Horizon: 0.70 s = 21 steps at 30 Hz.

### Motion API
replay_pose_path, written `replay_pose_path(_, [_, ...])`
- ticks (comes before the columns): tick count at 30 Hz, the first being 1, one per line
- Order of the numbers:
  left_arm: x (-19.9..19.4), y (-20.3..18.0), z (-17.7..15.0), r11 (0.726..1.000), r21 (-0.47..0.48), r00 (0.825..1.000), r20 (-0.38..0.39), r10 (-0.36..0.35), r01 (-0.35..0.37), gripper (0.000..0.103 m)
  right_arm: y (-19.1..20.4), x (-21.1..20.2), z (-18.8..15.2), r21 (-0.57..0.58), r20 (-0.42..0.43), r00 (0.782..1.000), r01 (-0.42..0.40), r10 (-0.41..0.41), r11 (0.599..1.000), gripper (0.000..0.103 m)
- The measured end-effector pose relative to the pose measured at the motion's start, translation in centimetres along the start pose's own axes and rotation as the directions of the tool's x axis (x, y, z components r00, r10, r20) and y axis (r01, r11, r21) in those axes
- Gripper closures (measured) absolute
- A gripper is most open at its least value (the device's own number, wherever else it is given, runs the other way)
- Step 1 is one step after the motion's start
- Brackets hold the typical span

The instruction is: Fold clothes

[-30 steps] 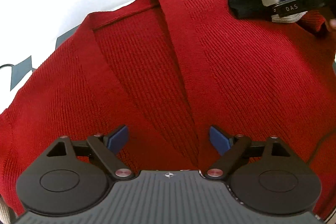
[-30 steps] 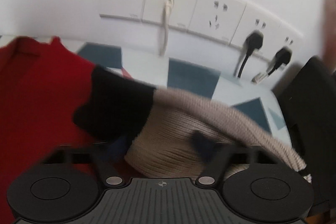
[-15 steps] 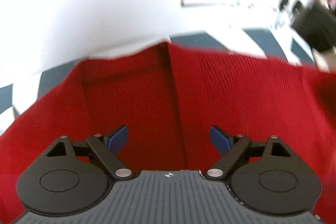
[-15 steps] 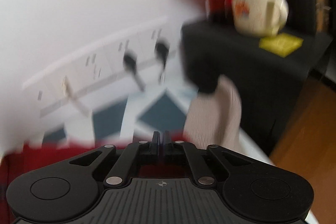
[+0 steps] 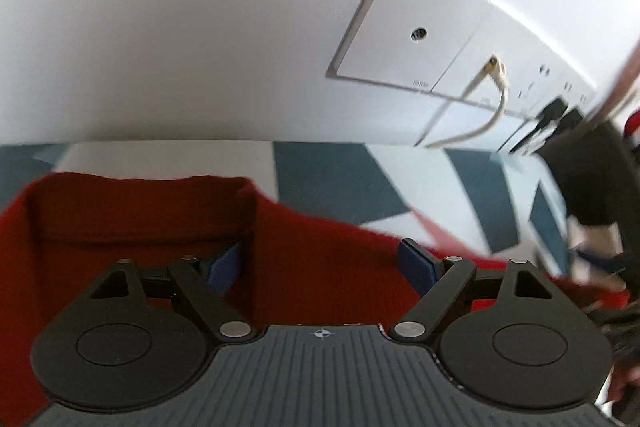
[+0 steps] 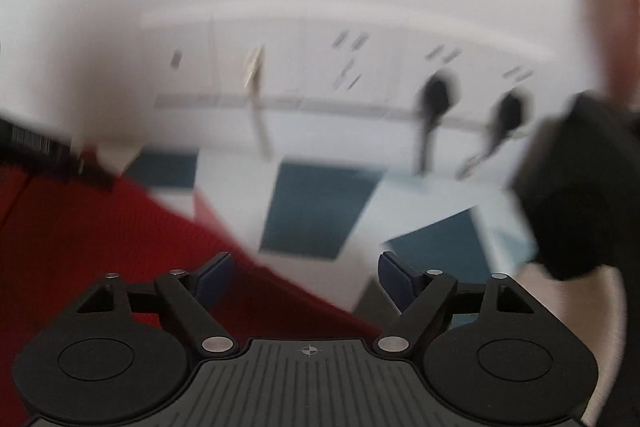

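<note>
A red knitted garment (image 5: 120, 227) lies flat on the patterned surface, its collar toward the wall. My left gripper (image 5: 320, 263) hovers open over the collar edge, blue pads wide apart, nothing between them. In the right wrist view the same red garment (image 6: 72, 247) fills the lower left. My right gripper (image 6: 304, 277) is opening above its slanted edge, with no cloth pinched between the pads. A beige sleeve with a black cuff (image 6: 576, 195) hangs blurred at the right edge.
The cloth below is white with dark teal shapes (image 5: 332, 179). A white wall with a socket strip (image 5: 440, 47), a white cable and two black plugs (image 6: 436, 99) stands close behind. Part of the other gripper (image 5: 592, 187) shows dark at the right.
The left gripper slid from over the chest up to the collar, toward the wall. The right gripper let go of the beige and black sleeve, shut empty, then opened again over the red garment's edge.
</note>
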<state>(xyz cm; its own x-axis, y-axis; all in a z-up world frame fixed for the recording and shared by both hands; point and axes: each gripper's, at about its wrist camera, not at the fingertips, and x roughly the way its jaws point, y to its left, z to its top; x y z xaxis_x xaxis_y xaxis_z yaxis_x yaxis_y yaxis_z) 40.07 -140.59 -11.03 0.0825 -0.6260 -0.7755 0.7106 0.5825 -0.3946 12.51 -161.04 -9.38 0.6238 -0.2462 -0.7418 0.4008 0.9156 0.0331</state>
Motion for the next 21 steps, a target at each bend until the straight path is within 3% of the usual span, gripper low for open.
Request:
replay_pose_path(1, [0.3, 0.2, 0.2, 0.999, -0.025, 0.999, -0.007, -0.031, 0.031, 0.023, 0.0, 0.9, 0.2, -0.011, -0.048, 0.998, -0.032, 0.032, 0.999, 0.051])
replay_pose_path(2, [0.4, 0.4, 0.3, 0.997, -0.044, 0.998, -0.015, -0.068, 0.067, 0.03, 0.0, 1.8, 0.3, -0.02, -0.097, 0.993, -0.065, 0.063, 0.998, 0.074])
replay_pose_path(3, [0.5, 0.4, 0.4, 0.993, -0.055, 0.994, -0.026, -0.103, 0.101, 0.056, 0.0, 2.4, 0.4, -0.023, -0.128, 0.988, -0.093, 0.089, 0.995, 0.086])
replay_pose_path(4, [0.6, 0.3, 0.4, 0.991, -0.047, 0.991, -0.045, -0.126, 0.124, 0.078, -0.2, 2.1, 0.2, -0.01, -0.11, 0.989, -0.104, 0.102, 0.995, 0.089])
replay_pose_path(6, [0.5, 0.1, 0.2, 0.992, -0.02, 0.991, -0.051, -0.124, 0.123, 0.094, -0.5, 1.5, 0.0, 0.017, -0.071, 0.99, -0.121, 0.122, 0.992, 0.095])
replay_pose_path(11, [-0.5, 0.6, 1.1, 0.993, -0.043, 0.993, 0.056, -0.107, 0.109, 0.096, -0.9, -0.1, 0.5, 0.089, 0.07, 0.997, -0.046, 0.04, 0.995, 0.096])
replay_pose_path(18, [1.9, -0.5, 1.8, 1.0, 0.005, 0.998, 0.059, 0.013, -0.014, 0.095, -1.7, 4.1, 0.1, 0.171, 0.039, 0.999, -0.016, 0.01, 0.985, 0.095])
replay_pose_path(20, [2.5, -1.3, 1.5, 0.997, 0.06, 0.998, 0.036, 0.054, -0.056, 0.089, -1.6, 4.0, 0.0, 0.185, 0.044, 0.999, -0.005, -0.004, 0.983, 0.091])
replay_pose_path(21, [2.4, -1.9, 1.3, 0.993, 0.092, 0.997, 0.03, 0.064, -0.067, 0.077, -1.5, 3.5, -0.1, 0.199, 0.05, 0.999, 0.007, -0.017, 0.98, 0.082])
